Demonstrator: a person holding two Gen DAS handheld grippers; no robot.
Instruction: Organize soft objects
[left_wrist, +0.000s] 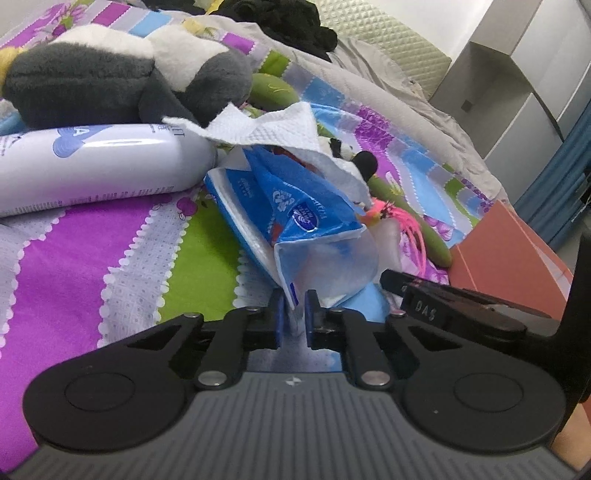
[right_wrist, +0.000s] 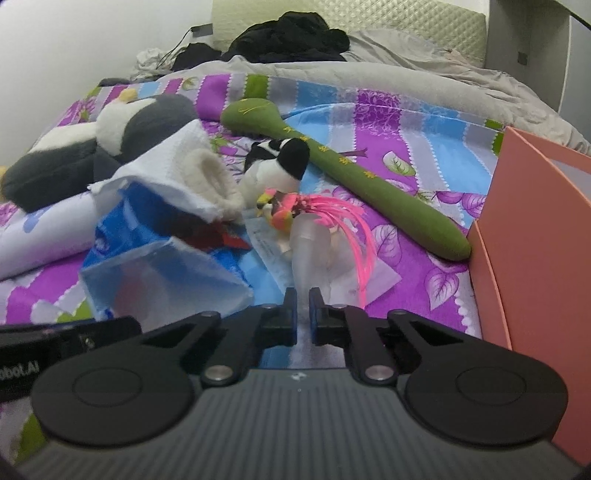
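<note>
While the left gripper (left_wrist: 295, 306) pinches the near clear-plastic end of the blue tissue pack (left_wrist: 295, 214) straight ahead of it, the right gripper (right_wrist: 303, 302) is pressed together on the clear wrapper (right_wrist: 314, 240) of a pink-feathered bird toy (right_wrist: 284, 210) — a green plush stick (right_wrist: 384, 192) lies beyond, to its right.

I'm in somebody's bedroom: a bed with a purple patchwork sheet (right_wrist: 406, 122), grey duvet (right_wrist: 424, 70) and padded headboard (right_wrist: 369, 18) at the far end.

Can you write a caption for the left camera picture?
Left gripper pinches the blue tissue pack on the bed.
</note>
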